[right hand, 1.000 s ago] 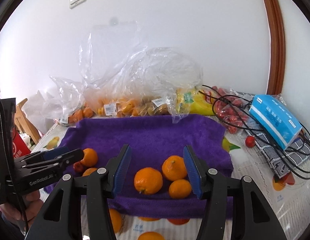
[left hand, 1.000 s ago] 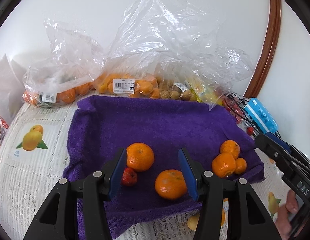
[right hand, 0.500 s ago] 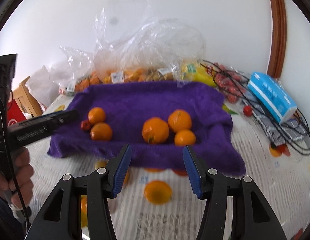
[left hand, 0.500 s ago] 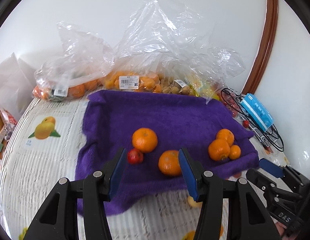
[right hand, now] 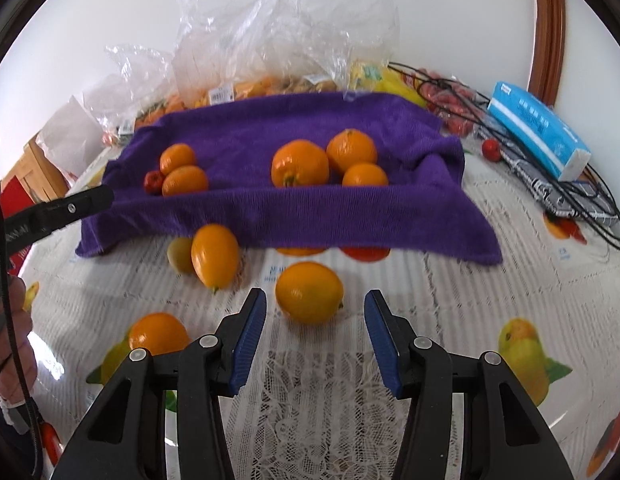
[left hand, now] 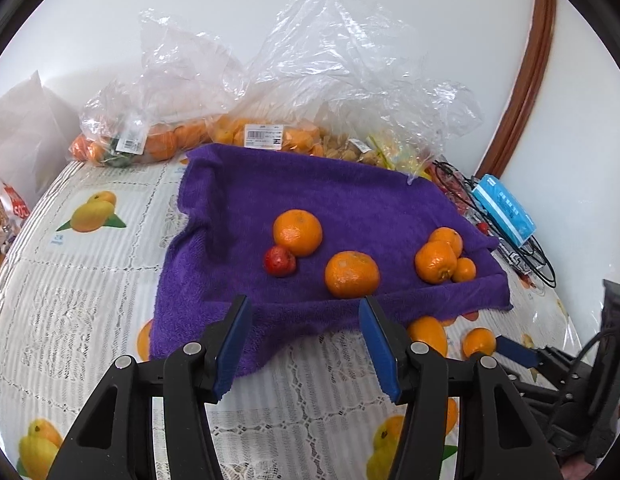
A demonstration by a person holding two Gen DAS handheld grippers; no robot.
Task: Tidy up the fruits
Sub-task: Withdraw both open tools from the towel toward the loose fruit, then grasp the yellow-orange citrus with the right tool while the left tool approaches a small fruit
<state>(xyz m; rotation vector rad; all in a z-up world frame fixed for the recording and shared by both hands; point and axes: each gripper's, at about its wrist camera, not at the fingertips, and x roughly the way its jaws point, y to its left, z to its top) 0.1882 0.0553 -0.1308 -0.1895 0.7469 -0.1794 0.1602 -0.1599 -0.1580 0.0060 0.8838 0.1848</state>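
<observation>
R gripper [right hand: 314,334] part open, empty, jaws just narrowing; loose orange [right hand: 309,291] on tablecloth just ahead, short of towel [right hand: 349,212]. L gripper [left hand: 304,344] part open, empty, jaws just widening. Centre pads on orange's widest part, squeeze gently: round, prob. rolls.

Five oranges [right hand: 300,163] and a small red fruit [right hand: 154,179] lie on the purple towel [right hand: 270,208]; two kumquats [right hand: 309,292] rest on the bench just in front of it.
</observation>
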